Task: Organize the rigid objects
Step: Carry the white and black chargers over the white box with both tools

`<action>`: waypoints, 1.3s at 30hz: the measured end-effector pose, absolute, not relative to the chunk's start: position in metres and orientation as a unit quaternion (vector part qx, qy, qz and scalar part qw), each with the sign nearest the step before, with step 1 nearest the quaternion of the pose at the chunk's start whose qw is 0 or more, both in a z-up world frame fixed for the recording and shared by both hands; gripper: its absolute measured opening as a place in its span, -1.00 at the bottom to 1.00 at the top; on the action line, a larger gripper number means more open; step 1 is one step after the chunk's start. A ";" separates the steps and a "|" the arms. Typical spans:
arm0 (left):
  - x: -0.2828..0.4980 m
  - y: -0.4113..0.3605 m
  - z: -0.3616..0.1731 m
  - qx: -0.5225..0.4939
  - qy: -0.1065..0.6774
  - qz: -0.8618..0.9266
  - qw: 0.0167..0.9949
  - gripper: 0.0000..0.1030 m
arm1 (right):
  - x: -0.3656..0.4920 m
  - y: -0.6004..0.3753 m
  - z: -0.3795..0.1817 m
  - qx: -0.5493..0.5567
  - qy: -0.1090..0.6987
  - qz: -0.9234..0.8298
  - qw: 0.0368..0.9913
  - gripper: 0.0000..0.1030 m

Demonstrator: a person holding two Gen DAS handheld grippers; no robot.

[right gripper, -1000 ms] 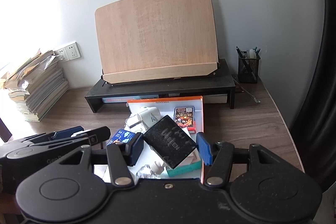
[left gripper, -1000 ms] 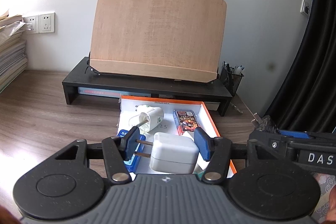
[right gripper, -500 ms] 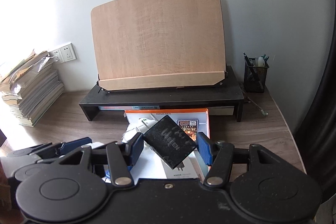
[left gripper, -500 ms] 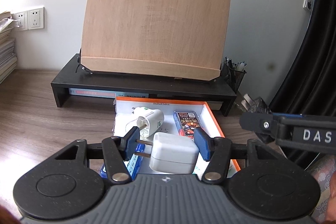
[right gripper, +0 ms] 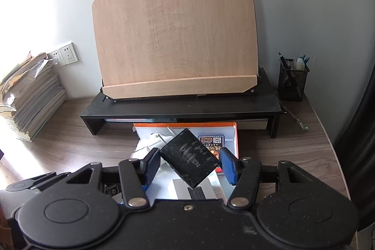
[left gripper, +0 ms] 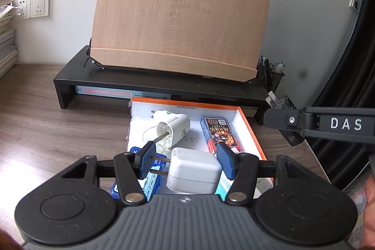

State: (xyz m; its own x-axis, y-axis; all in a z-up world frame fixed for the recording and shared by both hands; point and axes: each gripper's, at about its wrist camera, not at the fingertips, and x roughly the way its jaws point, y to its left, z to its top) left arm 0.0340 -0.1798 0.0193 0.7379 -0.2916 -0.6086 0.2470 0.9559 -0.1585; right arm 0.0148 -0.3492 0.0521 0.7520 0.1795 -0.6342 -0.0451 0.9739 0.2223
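Observation:
My left gripper [left gripper: 186, 161] is shut on a white plug-in charger [left gripper: 194, 170]; its two prongs meet the left pad and the right pad presses its side. It hangs over the near end of a white box with an orange rim [left gripper: 248, 123]. My right gripper [right gripper: 189, 163] is shut on a black charger [right gripper: 189, 159], held tilted above the same box [right gripper: 235, 139]. In the box lie a white travel adapter [left gripper: 173, 130], a small printed card box [left gripper: 218, 132] and a blue pack [left gripper: 154, 170]. The right gripper also shows side-on at the right edge of the left wrist view.
Right behind the box stands a black desk riser [right gripper: 187, 109] carrying a tilted wooden book stand [right gripper: 175, 39]. A mesh pen cup [right gripper: 293, 81] is at the back right, a pile of books [right gripper: 30, 100] at the left. A dark curtain [left gripper: 351, 62] hangs beyond the desk's right edge.
Both grippers have moved forward toward the box and riser, each keeping its charger. The book stand looms larger, and the right gripper sits higher in the left wrist view.

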 end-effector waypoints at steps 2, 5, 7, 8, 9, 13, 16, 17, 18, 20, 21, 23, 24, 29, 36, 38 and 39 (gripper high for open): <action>0.036 -0.181 0.018 -0.034 0.334 -0.145 0.931 0.12 | 0.019 -0.350 0.050 0.097 0.349 0.062 0.930 0.31; 0.039 -0.183 0.017 -0.036 0.336 -0.144 0.930 0.12 | 0.025 -0.350 0.049 0.093 0.351 0.065 0.930 0.31; 0.041 -0.185 0.016 -0.036 0.336 -0.143 0.930 0.12 | 0.029 -0.350 0.048 0.092 0.351 0.067 0.930 0.32; 0.043 -0.186 0.016 -0.036 0.336 -0.143 0.930 0.12 | 0.031 -0.350 0.048 0.091 0.350 0.067 0.930 0.32; 0.044 -0.186 0.016 -0.036 0.337 -0.142 0.930 0.12 | 0.033 -0.351 0.047 0.091 0.350 0.067 0.930 0.31; 0.048 -0.189 0.014 -0.035 0.339 -0.140 0.930 0.12 | 0.040 -0.352 0.044 0.090 0.351 0.070 0.929 0.32; 0.051 -0.191 0.013 -0.036 0.342 -0.139 0.929 0.12 | 0.044 -0.353 0.041 0.090 0.353 0.071 0.929 0.32; 0.052 -0.191 0.013 -0.036 0.342 -0.138 0.929 0.12 | 0.045 -0.354 0.041 0.090 0.354 0.072 0.928 0.32; 0.053 -0.192 0.013 -0.035 0.342 -0.138 0.929 0.12 | 0.046 -0.354 0.040 0.090 0.354 0.072 0.928 0.31; 0.055 -0.193 0.012 -0.036 0.344 -0.138 0.928 0.12 | 0.049 -0.356 0.039 0.091 0.355 0.072 0.928 0.31; 0.056 -0.194 0.011 -0.036 0.344 -0.138 0.928 0.12 | 0.050 -0.357 0.039 0.091 0.356 0.071 0.927 0.31; 0.057 -0.196 0.011 -0.035 0.345 -0.138 0.928 0.12 | 0.052 -0.358 0.038 0.091 0.356 0.072 0.927 0.32; 0.058 -0.197 0.011 -0.035 0.345 -0.137 0.928 0.12 | 0.053 -0.359 0.038 0.092 0.356 0.072 0.927 0.32; 0.062 -0.201 0.010 -0.033 0.346 -0.137 0.928 0.12 | 0.057 -0.363 0.034 0.094 0.360 0.072 0.925 0.32; 0.067 -0.204 0.007 -0.033 0.349 -0.132 0.927 0.12 | 0.064 -0.367 0.024 0.096 0.369 0.075 0.921 0.32; 0.069 -0.204 0.006 -0.035 0.350 -0.131 0.927 0.12 | 0.066 -0.367 0.023 0.097 0.371 0.077 0.920 0.32; 0.069 -0.204 0.006 -0.035 0.350 -0.130 0.927 0.12 | 0.067 -0.368 0.022 0.096 0.371 0.078 0.920 0.32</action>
